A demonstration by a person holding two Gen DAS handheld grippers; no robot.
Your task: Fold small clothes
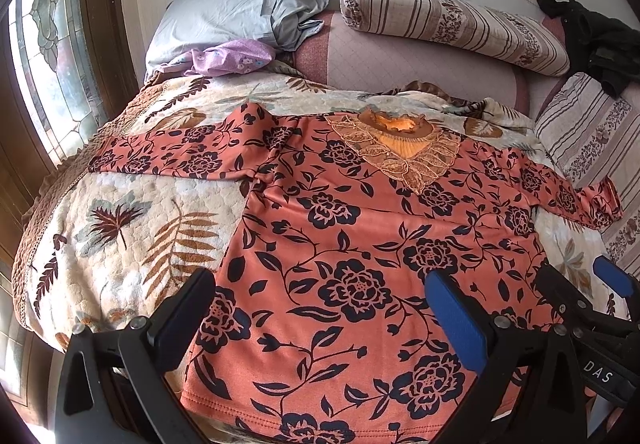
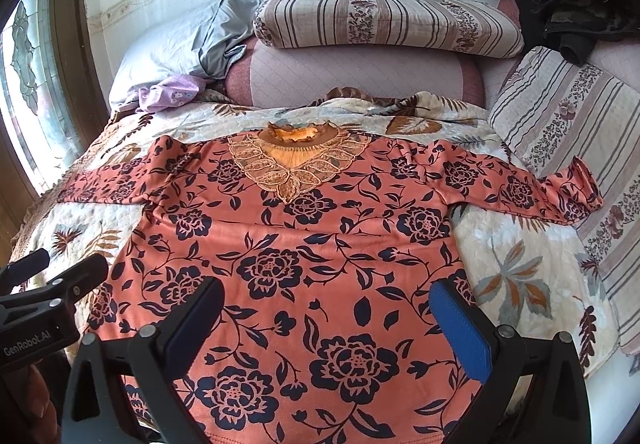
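Both grippers are held wide apart and empty just above the hem of the blouse [image 1: 352, 244]: the left gripper [image 1: 320, 316] is poised over the hem's left half, the right gripper [image 2: 328, 328] over its right half. Beyond them the orange floral blouse is seen spread flat, front up, on the leaf-patterned blanket [image 2: 520, 284], lace collar [image 2: 296, 167] toward the pillows [image 2: 384, 19], both sleeves stretched out sideways. No fold is visible yet; the work is judged to be at its start, with the sleeves and body all left to be folded.
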